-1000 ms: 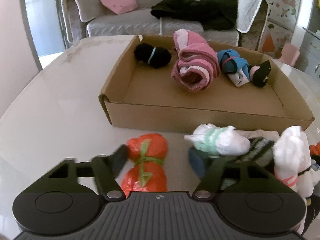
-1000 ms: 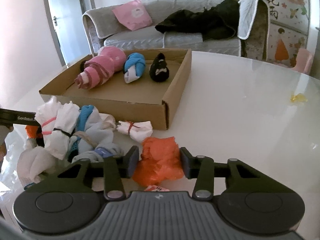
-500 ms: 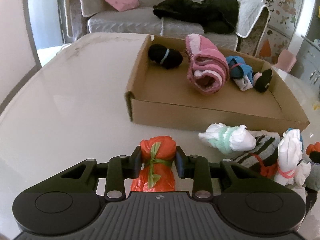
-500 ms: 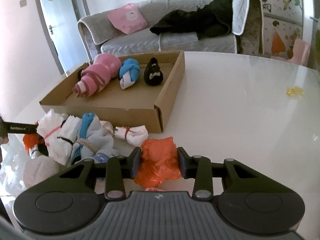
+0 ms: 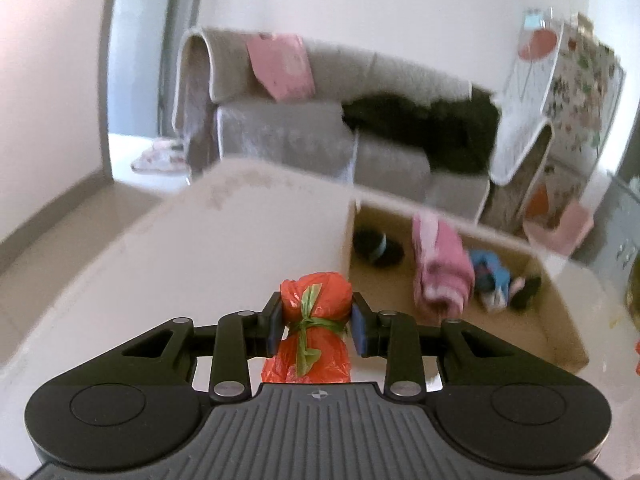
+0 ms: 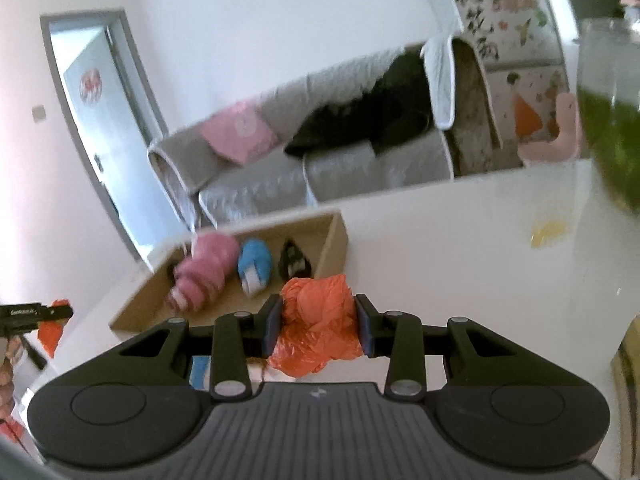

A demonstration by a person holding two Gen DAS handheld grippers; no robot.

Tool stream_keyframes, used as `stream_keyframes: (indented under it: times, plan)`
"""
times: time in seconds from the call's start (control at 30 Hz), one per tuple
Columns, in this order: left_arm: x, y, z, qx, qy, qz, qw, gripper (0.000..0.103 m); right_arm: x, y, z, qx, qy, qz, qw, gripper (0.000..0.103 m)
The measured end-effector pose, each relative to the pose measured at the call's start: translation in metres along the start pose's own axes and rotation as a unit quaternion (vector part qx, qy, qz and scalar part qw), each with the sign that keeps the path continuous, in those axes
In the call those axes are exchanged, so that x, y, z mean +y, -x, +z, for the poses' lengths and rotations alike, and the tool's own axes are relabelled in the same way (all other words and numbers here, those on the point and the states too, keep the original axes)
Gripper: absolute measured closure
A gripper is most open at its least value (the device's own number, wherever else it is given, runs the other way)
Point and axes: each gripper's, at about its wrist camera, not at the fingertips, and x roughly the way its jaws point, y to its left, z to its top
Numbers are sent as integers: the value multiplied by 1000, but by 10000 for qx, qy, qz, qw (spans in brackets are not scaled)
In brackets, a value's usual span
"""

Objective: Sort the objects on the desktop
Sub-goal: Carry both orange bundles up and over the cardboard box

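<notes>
Both bundles (image 5: 316, 300) lifted, gripper-clamped (image 5: 316, 326).

Both views are smeared by motion blur. The sofa (image 5: 304, 136) and the dark heap (image 5: 420, 120) on it have no clear edges; the heap may be clothing. In the box (image 5: 568, 320), the bundles are fuzzy, and the black bundle (image 5: 376, 244) sits half behind the near wall. The left gripper (image 6: 38, 314) is cut off at the right view's edge, as is a green shape (image 6: 612, 136).
</notes>
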Motion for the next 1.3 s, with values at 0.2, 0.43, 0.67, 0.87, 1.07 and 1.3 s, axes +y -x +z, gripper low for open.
stream_keyframes:
  times: [0.2,0.43,0.67,0.87,1.07,1.3]
  plan:
    - [-11,22,32,-416,-2,-147,9990,63,13,17,23,-752,-40,64,9971,68]
    - [-43,6,67,-517,-252,-593,9966,63,33,-8,45,-897,228,227,9954,68]
    - [-59,-47,82,-421,-272,-1115,9925,62,55,-41,71,-912,433,490,9937,68]
    - [-56,-95,72,-25,-250,-1551,9876,62,52,-63,61,-705,455,541,9950,68]
    - [-59,-120,63,204,-251,-1681,9852,62,48,-88,44,-212,368,396,9983,68]
    - [-72,-150,44,586,-480,-1758,9815,62,62,-104,34,111,509,199,9984,68]
